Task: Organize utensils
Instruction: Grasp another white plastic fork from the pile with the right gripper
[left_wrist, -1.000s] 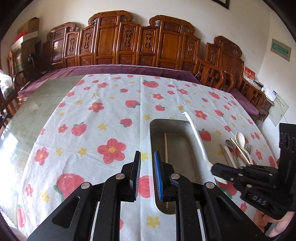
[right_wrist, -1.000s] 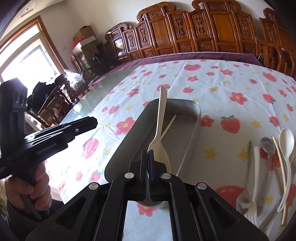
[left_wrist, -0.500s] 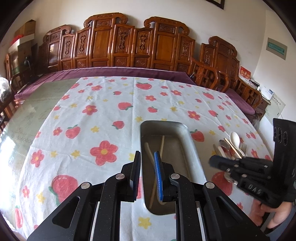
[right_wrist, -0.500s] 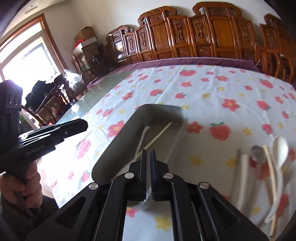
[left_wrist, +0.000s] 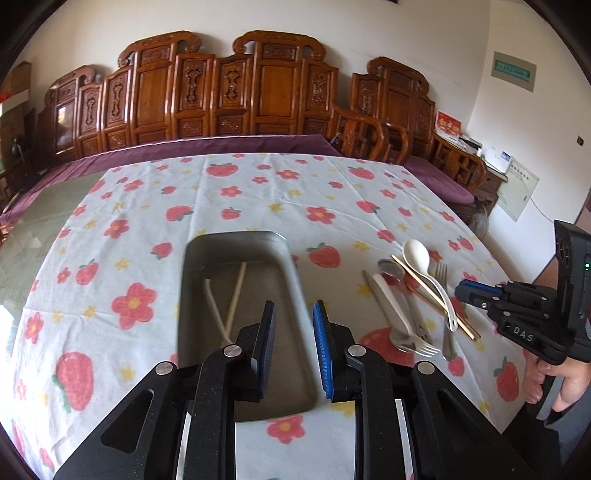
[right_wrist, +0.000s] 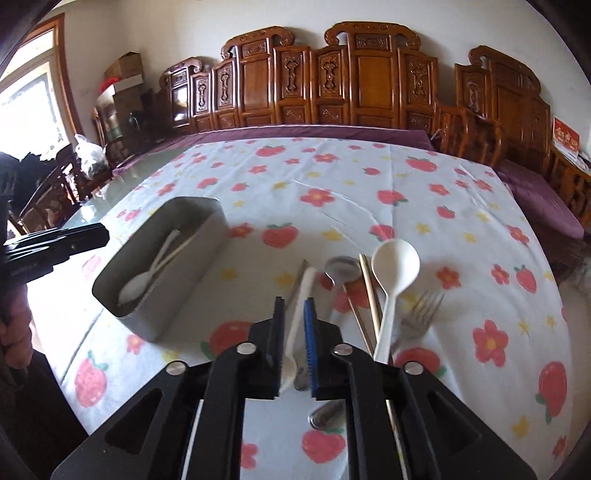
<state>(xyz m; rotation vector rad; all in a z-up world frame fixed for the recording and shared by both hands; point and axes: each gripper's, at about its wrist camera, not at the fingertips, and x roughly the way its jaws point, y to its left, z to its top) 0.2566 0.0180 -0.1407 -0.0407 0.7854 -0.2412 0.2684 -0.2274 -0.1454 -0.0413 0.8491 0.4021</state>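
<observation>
A grey metal tray (left_wrist: 192, 295) (right_wrist: 207, 236) lies on the strawberry tablecloth. It holds a white spoon (right_wrist: 147, 277) (left_wrist: 214, 306) and one chopstick (left_wrist: 236, 291). To its right lies a pile of utensils: a large white spoon (right_wrist: 395, 273) (left_wrist: 421, 258), a metal spoon (right_wrist: 343, 269), chopsticks (right_wrist: 369, 295), a metal fork (right_wrist: 421, 310) and a white utensil (right_wrist: 299, 306). My right gripper (right_wrist: 293, 314) is open just above the white utensil. My left gripper (left_wrist: 293, 325) is open and empty over the tray's near right edge.
Carved wooden chairs (left_wrist: 221, 92) line the far side of the table. A bare glass strip (left_wrist: 48, 206) of table lies left of the cloth. Boxes (right_wrist: 125, 74) and a window are at the far left.
My right gripper let the white spoon go into the tray, then swung right and opened over the utensil pile. My left gripper shifted a little to the right over the tray.
</observation>
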